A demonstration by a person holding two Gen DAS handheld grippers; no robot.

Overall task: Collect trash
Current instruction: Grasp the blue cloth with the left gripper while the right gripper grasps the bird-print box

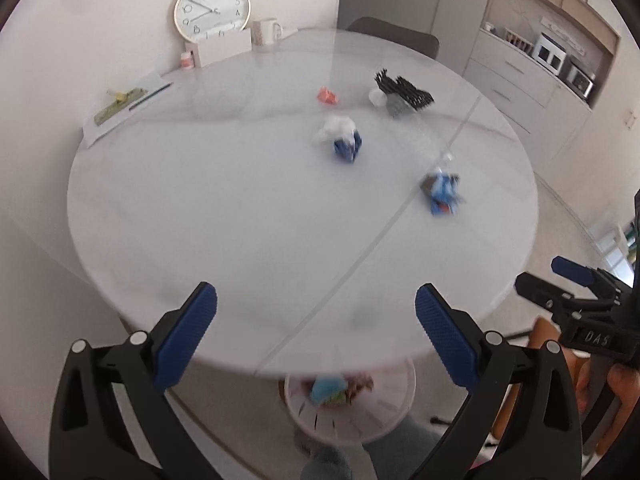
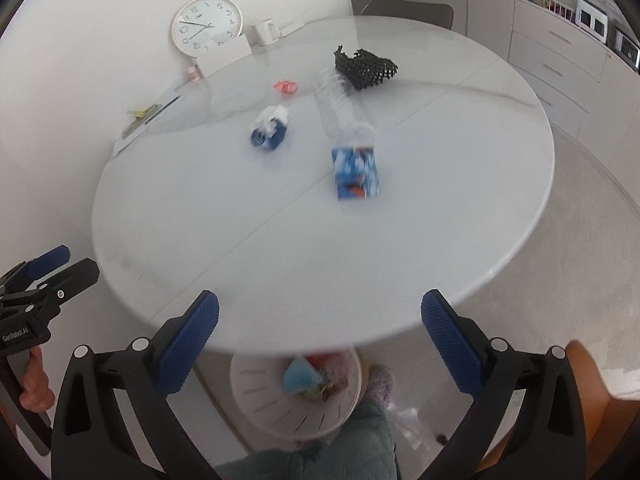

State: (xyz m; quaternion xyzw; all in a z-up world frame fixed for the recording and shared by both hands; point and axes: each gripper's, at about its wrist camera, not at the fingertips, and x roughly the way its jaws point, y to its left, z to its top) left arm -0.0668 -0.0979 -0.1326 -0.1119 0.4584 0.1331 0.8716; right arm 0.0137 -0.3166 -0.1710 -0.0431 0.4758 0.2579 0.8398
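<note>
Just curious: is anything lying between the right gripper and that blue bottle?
No. In the right wrist view, only bare table lies between the right gripper and the blue-labelled bottle.

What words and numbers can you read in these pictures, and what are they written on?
"1" to "12": round the face of the wall clock.
"DAS": on the right gripper body, seen from the left wrist; the rest is cut off.
"GenRobot.AI": on the left gripper body, small, seen from the right wrist.
Blue carton: print too blurred to read.
Mug: no print I can read.
</note>
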